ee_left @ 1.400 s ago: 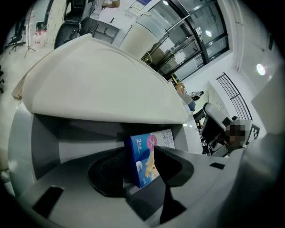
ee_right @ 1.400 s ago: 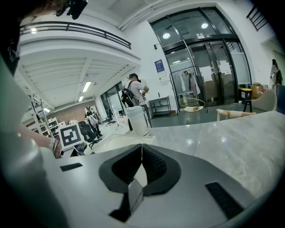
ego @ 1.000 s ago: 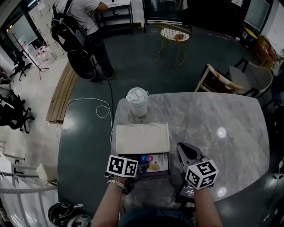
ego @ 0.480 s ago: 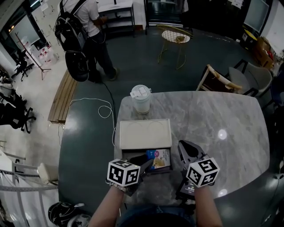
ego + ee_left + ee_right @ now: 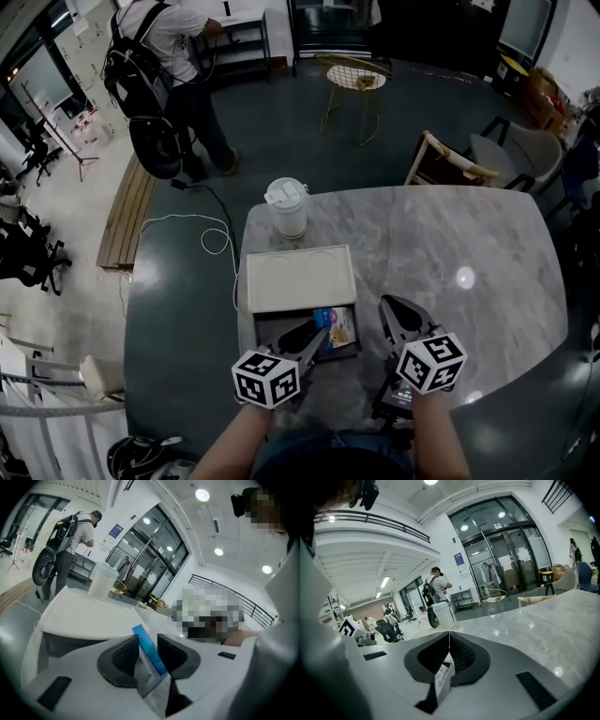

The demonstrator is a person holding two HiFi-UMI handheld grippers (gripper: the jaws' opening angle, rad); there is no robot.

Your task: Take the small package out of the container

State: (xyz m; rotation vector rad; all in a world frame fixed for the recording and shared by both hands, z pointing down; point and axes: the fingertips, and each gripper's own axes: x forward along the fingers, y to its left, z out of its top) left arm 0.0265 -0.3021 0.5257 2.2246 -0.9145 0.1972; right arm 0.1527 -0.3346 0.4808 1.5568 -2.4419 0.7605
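Head view: logged left tongs [image 5: 321,334], lately closing, clamped on small package [image 5: 339,326] at container [image 5: 265,330]; right tongs [image 5: 449,633] pinching bandage packet [image 5: 443,677].

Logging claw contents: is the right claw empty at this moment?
No, the right claw is clamped on a small white box printed Bandage, as the right gripper view shows.
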